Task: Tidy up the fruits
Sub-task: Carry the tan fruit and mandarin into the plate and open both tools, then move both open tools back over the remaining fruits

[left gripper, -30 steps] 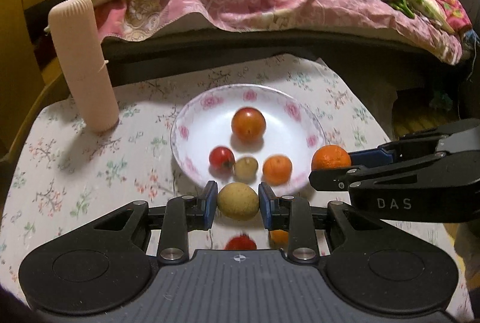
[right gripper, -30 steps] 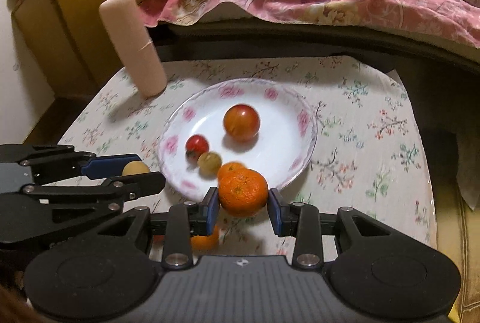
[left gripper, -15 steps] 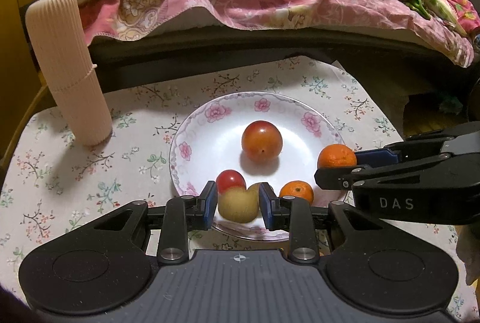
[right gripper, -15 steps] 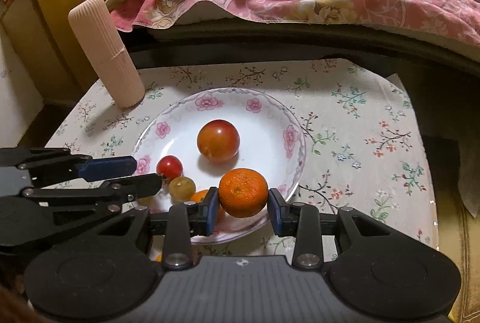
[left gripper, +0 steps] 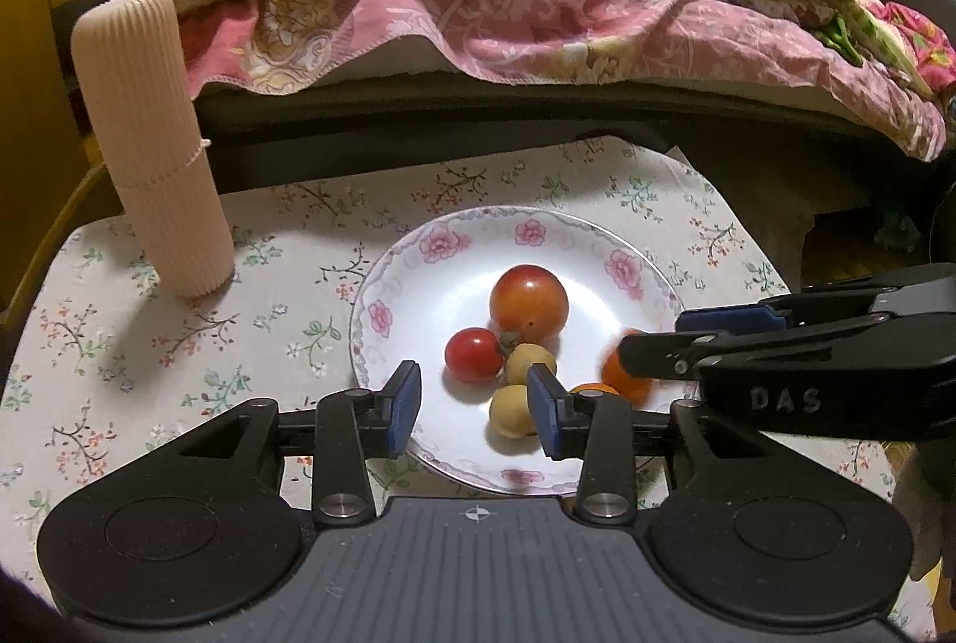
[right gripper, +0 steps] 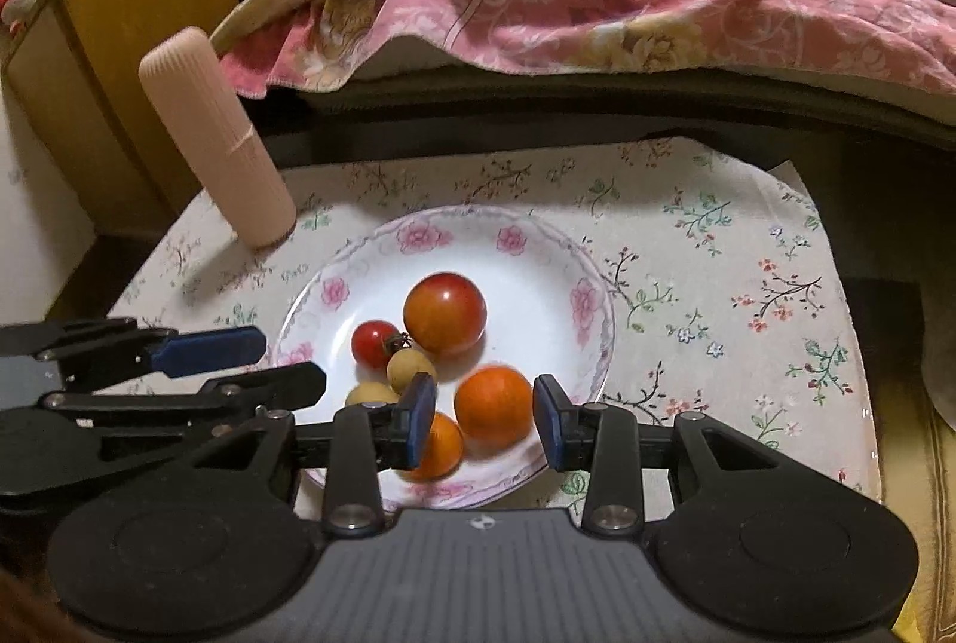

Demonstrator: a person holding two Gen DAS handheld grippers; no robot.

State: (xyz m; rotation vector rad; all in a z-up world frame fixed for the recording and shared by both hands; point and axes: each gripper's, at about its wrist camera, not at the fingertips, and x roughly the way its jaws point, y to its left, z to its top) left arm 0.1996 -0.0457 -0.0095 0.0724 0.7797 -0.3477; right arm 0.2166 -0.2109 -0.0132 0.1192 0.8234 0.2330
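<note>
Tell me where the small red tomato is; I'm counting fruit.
The small red tomato lies in the plate, left of centre in both views, beside the big tomato and a yellow fruit.

The only letters to read are "DAS". They are pale grey and stand on the black side of the right gripper point(left gripper: 651, 362), seen from the left wrist camera, a little way back from its fingers point(left gripper: 726, 321). The same gripper's own camera shows no letters on it. Nothing else near the fingers carries words or numbers: the flowers on the plate point(left gripper: 621, 268) are only pictures.
</note>
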